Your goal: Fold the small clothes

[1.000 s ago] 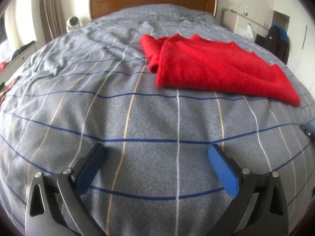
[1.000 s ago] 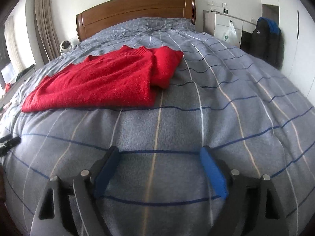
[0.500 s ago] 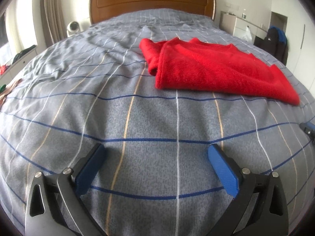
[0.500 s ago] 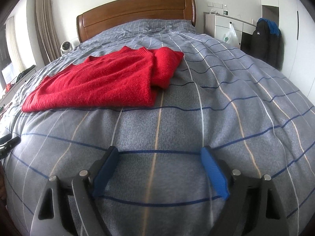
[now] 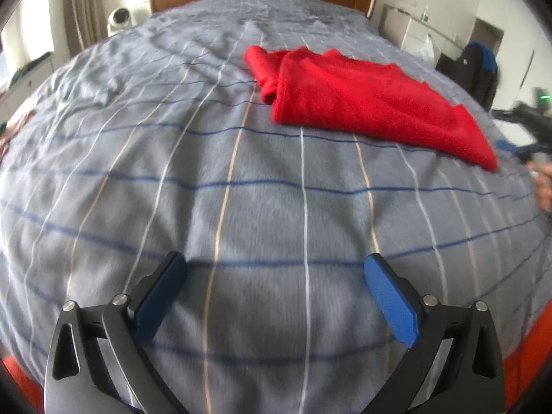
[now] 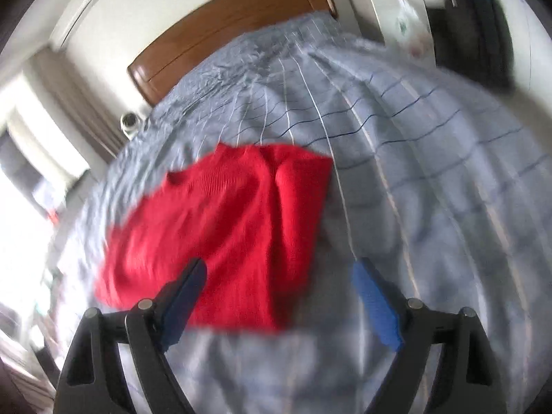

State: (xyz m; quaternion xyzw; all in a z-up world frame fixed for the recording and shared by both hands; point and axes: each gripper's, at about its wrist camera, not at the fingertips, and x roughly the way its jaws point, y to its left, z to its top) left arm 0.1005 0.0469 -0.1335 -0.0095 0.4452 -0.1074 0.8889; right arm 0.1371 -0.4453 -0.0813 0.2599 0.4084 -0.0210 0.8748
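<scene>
Red sweater (image 5: 365,103), partly folded with a sleeve tucked in, lying flat on the grey checked bed cover (image 5: 241,189), as in the earlier frames. Left claw (image 5: 276,296) spread wide and empty, low over bare cover, well short of the sweater; view tipped slightly lower than half a second ago. Right claw (image 6: 279,296) likewise spread wide and empty, now raised and advanced over the sweater's near edge (image 6: 224,234), formerly low over bare cover. Right view motion-blurred and tilted. Wooden headboard (image 6: 224,27) at the far end. Right claw also visible at the left view's right edge.
</scene>
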